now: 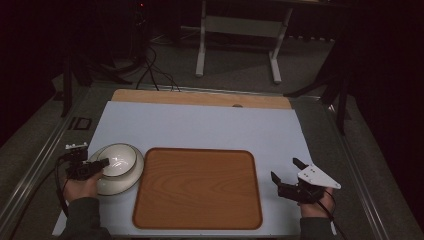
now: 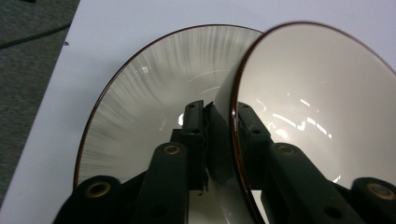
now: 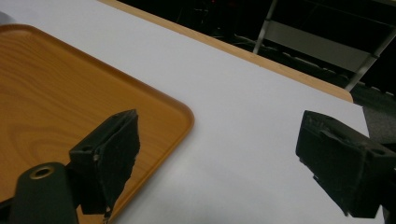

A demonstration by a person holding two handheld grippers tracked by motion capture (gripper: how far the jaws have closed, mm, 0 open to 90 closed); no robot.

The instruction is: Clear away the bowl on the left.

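Note:
A white bowl [image 1: 120,159] with a dark rim sits on a white plate [image 1: 125,181] at the left of the table. My left gripper [image 1: 101,163] is shut on the bowl's near-left rim. In the left gripper view the jaws pinch the bowl [image 2: 317,107] by its wall, and the bowl looks tilted over the plate [image 2: 140,102]. A bare wooden tray [image 1: 197,187] lies at the middle. My right gripper [image 1: 286,169] hovers to the right of the tray, open and with nothing in it. In the right gripper view its jaws stand wide apart over the white surface beside the tray's corner [image 3: 56,93].
A white mat [image 1: 200,125] covers the table, with a wooden strip [image 1: 200,98] along the far edge. Beyond it, a white stand [image 1: 240,30] and cables [image 1: 155,70] are on the floor. Bare mat lies behind the tray and around the right gripper.

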